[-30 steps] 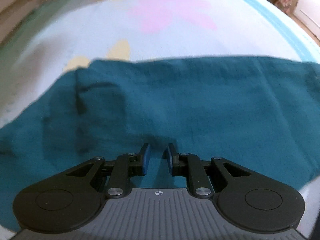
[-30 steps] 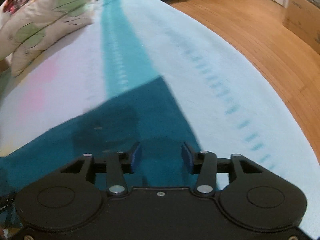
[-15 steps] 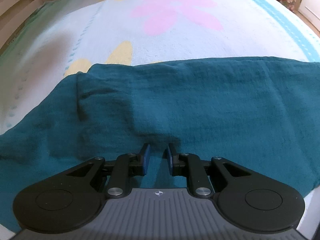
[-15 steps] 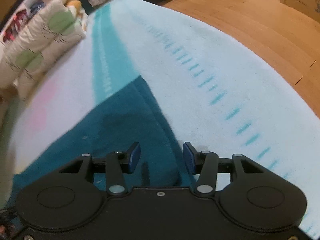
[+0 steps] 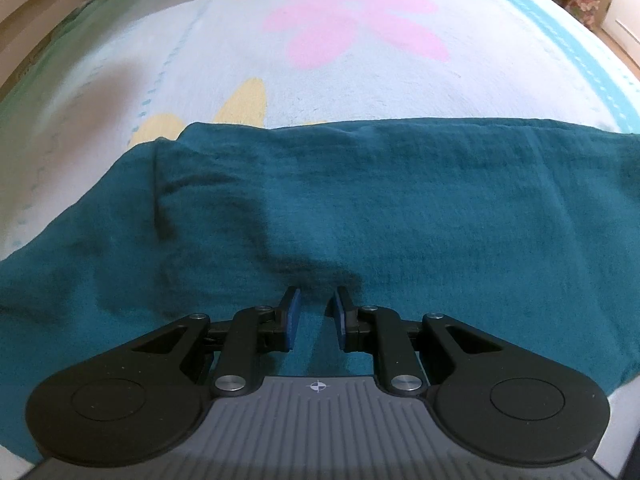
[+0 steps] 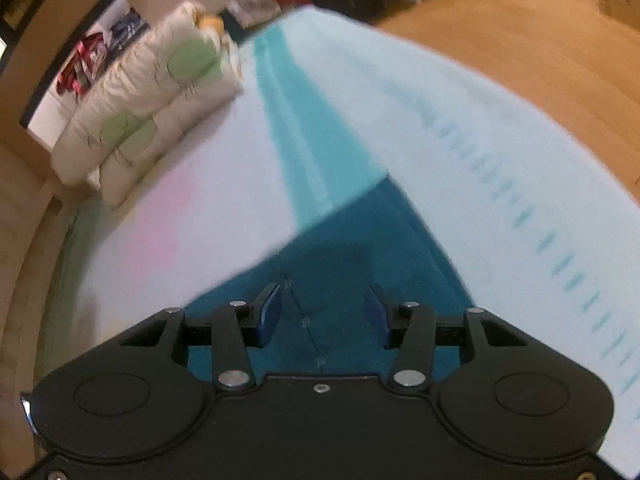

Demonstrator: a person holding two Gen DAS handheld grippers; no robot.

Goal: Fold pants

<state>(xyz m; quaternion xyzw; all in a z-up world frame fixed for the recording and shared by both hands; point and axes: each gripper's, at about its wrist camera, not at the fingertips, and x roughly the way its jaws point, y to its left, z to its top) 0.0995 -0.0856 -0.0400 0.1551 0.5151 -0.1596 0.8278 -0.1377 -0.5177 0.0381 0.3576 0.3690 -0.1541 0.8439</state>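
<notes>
Teal pants (image 5: 400,200) lie flat across the bed, folded lengthwise, with a crease and a layered edge at the left. My left gripper (image 5: 316,294) hovers close over the near part of the cloth. Its jaws stand a narrow gap apart, and only flat cloth shows below that gap. In the right wrist view one end of the pants (image 6: 352,232) comes to a corner on the sheet. My right gripper (image 6: 322,294) hangs above that end, open wide, with nothing between its blue pads (image 6: 270,314).
The bed sheet (image 5: 360,92) is pale blue with a pink flower, yellow petals and a turquoise stripe (image 6: 304,128). A quilted pillow (image 6: 148,120) lies at the head of the bed. Wooden floor (image 6: 540,40) runs along the bed's right side, and a wooden frame (image 5: 24,8) along the left.
The right gripper has lifted and tipped upward, so the pants' end sits lower in its view and more of the pillow and room shows. The left gripper has stayed put.
</notes>
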